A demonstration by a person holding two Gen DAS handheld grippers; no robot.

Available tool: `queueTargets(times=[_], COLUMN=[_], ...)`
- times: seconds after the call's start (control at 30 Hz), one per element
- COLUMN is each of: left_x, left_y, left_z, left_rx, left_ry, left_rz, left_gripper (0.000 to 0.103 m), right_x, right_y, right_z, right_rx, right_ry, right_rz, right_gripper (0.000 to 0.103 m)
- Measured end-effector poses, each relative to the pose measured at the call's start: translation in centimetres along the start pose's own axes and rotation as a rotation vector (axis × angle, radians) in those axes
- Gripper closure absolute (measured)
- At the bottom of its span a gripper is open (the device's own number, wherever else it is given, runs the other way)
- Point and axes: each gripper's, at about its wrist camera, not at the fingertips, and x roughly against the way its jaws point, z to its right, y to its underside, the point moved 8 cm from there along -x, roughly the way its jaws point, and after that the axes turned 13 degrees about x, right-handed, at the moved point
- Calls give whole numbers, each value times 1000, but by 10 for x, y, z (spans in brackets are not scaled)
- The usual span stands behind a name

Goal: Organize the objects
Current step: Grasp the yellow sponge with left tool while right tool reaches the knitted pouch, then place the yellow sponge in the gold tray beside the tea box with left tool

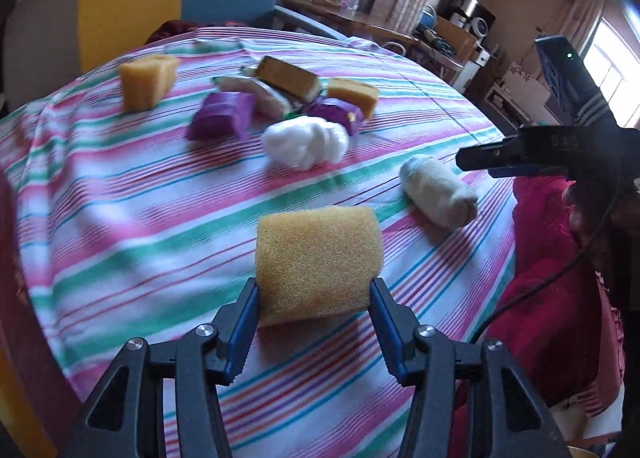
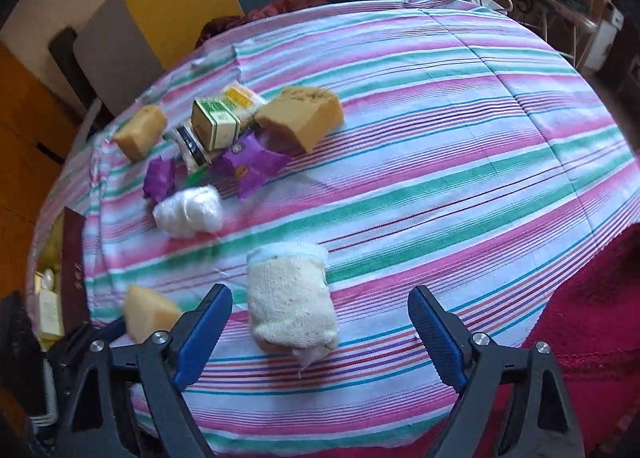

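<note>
A yellow sponge [image 1: 318, 258] sits between the blue pads of my left gripper [image 1: 315, 286], which is shut on it just above the striped cloth [image 1: 140, 218]. The same sponge [image 2: 150, 316] shows at the lower left of the right wrist view. A rolled cream sock [image 2: 290, 298] lies on the cloth between the fingers of my right gripper [image 2: 320, 292], which is open with a gap on each side. The sock [image 1: 438, 194] also shows in the left wrist view, below the right gripper's fingers [image 1: 492, 156].
Further back lies a cluster: two more sponges [image 1: 148, 80] [image 1: 354, 94], purple packets [image 1: 224, 116], a white cotton bundle [image 1: 306, 140] and a green-and-brown box [image 2: 214, 126]. A red blanket [image 2: 592, 318] borders the right. A dark book [image 2: 74, 270] stands at the left edge.
</note>
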Motion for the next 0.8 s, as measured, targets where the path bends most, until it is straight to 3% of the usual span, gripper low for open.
queueTargets(times=[0.1,0.37,0.43,0.47,0.5,0.8], left_x=[10,13,16,18,21,67], left_y=[4,8,8,8,8,0], left_z=[-17,-23,-23,-23,-23,-36], left_rx=[39,53,51,49,48,96], left_ry=[-17,-17,-15,-13,-8,-7], left_rz=[18,35,42,47,52,142], left_gripper=[49,49,49,50,50,50], right_x=[-7,-37,-48,-57,-62,-55], right_y=[0,-7,-6,-3,-1,-3], right_z=[-7,-22,-22,-21,-23,-22], right_rx=[58,127,137,147,149,178], right_ry=[57,95,105,104,85,73], right_rz=[-57,-192,-222,-256,-275,-235], right_gripper=[19,20,24,40,50,51])
